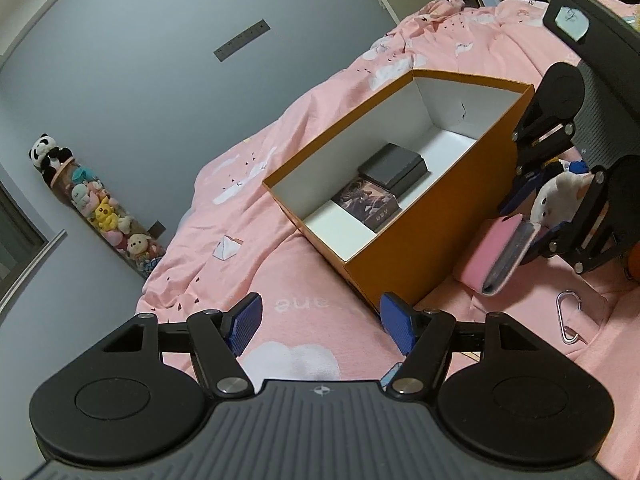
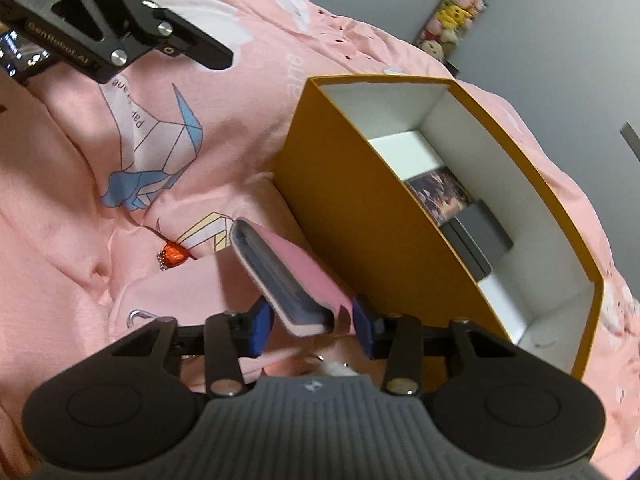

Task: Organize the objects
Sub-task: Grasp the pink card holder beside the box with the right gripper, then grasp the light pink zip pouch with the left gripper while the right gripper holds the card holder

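Note:
An open orange box (image 1: 416, 240) with a white inside stands on the pink bedspread. In it lie a dark grey case (image 1: 394, 168) and a picture-printed box (image 1: 366, 202). My right gripper (image 2: 313, 326) is beside the box's near wall, and its blue pads press on the end of a pink card holder (image 2: 296, 272), which tilts up off the sheet. From the left wrist view the same card holder (image 1: 492, 256) sits in the right gripper (image 1: 526, 224). My left gripper (image 1: 321, 325) hovers open over the bedspread in front of the box, holding nothing.
A silver carabiner (image 1: 568, 316) and a red heart charm (image 2: 174, 254) lie on the sheet near the card holder. A white plush toy (image 1: 554, 196) sits under the right gripper. A tube of plush toys (image 1: 100, 208) stands by the grey wall.

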Demonstrator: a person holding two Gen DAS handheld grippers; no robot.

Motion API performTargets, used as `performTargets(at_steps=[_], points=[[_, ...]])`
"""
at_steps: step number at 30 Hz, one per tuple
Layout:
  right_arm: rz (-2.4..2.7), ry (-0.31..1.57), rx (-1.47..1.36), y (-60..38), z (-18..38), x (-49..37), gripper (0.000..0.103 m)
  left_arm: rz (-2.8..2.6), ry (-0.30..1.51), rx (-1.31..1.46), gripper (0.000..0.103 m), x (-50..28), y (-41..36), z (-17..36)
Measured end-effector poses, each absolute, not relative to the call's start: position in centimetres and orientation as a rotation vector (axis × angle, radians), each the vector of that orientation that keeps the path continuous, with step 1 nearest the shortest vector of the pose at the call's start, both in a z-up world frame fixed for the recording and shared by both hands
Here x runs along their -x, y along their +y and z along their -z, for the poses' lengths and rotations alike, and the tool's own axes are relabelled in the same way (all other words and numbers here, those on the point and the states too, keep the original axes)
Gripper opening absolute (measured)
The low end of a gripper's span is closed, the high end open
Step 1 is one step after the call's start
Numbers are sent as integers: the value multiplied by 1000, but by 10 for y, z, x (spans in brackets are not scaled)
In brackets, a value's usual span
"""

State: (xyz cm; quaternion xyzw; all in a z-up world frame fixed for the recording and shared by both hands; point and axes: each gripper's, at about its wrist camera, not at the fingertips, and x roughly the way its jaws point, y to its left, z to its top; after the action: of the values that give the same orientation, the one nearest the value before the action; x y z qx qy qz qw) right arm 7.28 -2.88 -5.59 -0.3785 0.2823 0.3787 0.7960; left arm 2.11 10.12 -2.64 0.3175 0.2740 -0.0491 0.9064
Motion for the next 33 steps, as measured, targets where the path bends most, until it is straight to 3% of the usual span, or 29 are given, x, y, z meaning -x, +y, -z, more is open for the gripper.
performTargets(at_steps=[5,11,19,27,33], points=[[-832,589,830,-25,59,-78,36,102,579,-664,79,-22,99,27],[-813,553,790,-33,52,-79,23,116,590,-654,79,-21,95,24],[-775,521,655,-58,16,-80,20,197,657,-533,79,-24,85,13],[-758,620,339,-100,-27,-83,19,287,837,-253,78,-41,77,11],[-723,693,116,-137,-41,-76,17,294,1078,45,78,-67,83,39]])
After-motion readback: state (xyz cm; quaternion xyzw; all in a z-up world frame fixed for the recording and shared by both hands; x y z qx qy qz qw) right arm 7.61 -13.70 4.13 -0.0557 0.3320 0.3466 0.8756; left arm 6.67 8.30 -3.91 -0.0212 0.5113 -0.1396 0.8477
